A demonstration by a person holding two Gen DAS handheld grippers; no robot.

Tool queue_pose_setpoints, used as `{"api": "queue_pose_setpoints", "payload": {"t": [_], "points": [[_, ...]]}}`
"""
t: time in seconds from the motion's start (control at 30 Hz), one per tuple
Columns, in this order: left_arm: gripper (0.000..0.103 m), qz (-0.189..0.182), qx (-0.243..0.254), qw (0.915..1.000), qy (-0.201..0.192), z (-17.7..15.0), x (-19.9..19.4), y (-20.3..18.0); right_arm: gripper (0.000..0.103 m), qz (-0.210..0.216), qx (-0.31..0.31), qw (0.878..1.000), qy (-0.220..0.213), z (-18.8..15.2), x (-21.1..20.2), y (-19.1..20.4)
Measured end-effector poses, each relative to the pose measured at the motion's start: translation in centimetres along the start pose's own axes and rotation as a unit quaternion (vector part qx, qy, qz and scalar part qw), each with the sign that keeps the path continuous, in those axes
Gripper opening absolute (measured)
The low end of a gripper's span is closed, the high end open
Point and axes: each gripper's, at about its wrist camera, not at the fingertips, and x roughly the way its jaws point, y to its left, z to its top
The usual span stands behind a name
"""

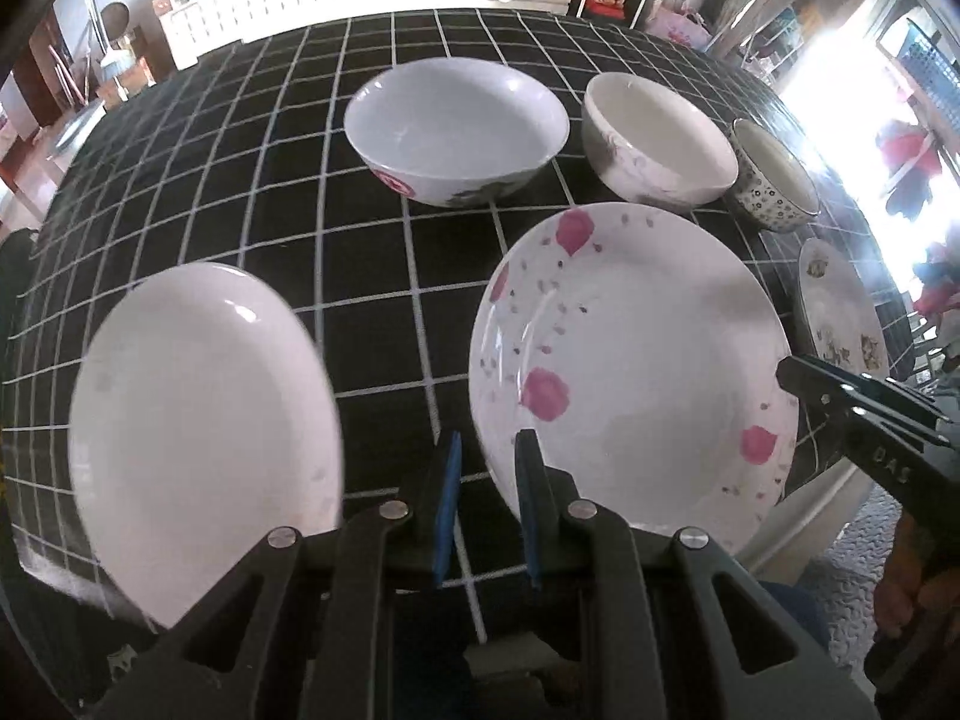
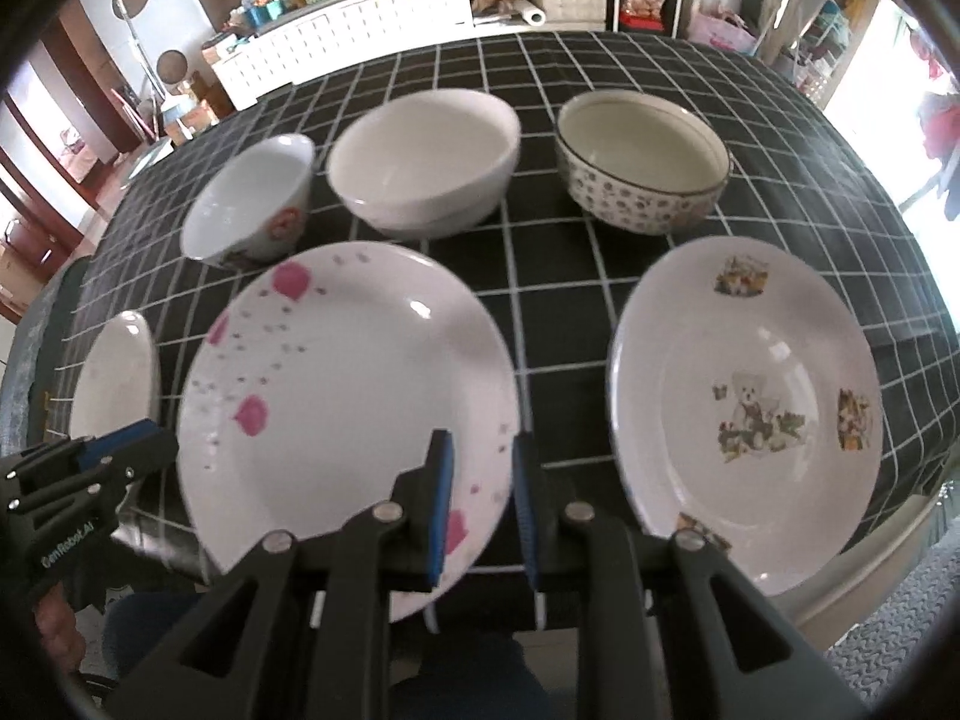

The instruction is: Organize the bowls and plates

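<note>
A white plate with pink flowers [image 1: 636, 372] [image 2: 348, 396] hangs low over the near edge of the black checked table [image 1: 240, 180]. My left gripper [image 1: 489, 438] [image 2: 150, 441] is shut on its left rim. On the opposite rim my right gripper [image 2: 482, 438] [image 1: 786, 375] is shut too. A plain white plate [image 1: 204, 438] [image 2: 117, 378] lies to the left. To the right lies a plate with a teddy bear picture [image 2: 744, 408] [image 1: 840, 306]. Behind stand three bowls: one with a red mark [image 1: 456, 126] [image 2: 252, 210], a white one [image 1: 654, 138] [image 2: 420, 162] and a dotted one [image 1: 774, 180] [image 2: 642, 162].
The table's near edge runs just under both grippers, with patterned floor beyond it at the lower right. White cabinets [image 2: 360, 30] and cluttered shelves stand past the far edge. A person's hand [image 1: 912, 588] grips the right tool's handle.
</note>
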Motion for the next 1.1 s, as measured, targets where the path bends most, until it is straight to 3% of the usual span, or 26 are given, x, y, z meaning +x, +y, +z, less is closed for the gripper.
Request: {"api": "queue_pose_setpoints", "payload": {"t": [0.37, 1.1], "points": [[0.017, -0.001, -0.001, 0.9997, 0.025, 0.4, 2.6, 0.1, 0.024, 0.024, 0.01, 0.999, 0.027, 0.8, 3.1, -1.1], [0.015, 0.008, 0.003, 0.9997, 0.021, 0.3, 1.9, 0.2, 0.024, 0.04, 0.03, 0.998, 0.034, 0.4, 3.2, -1.0]]}}
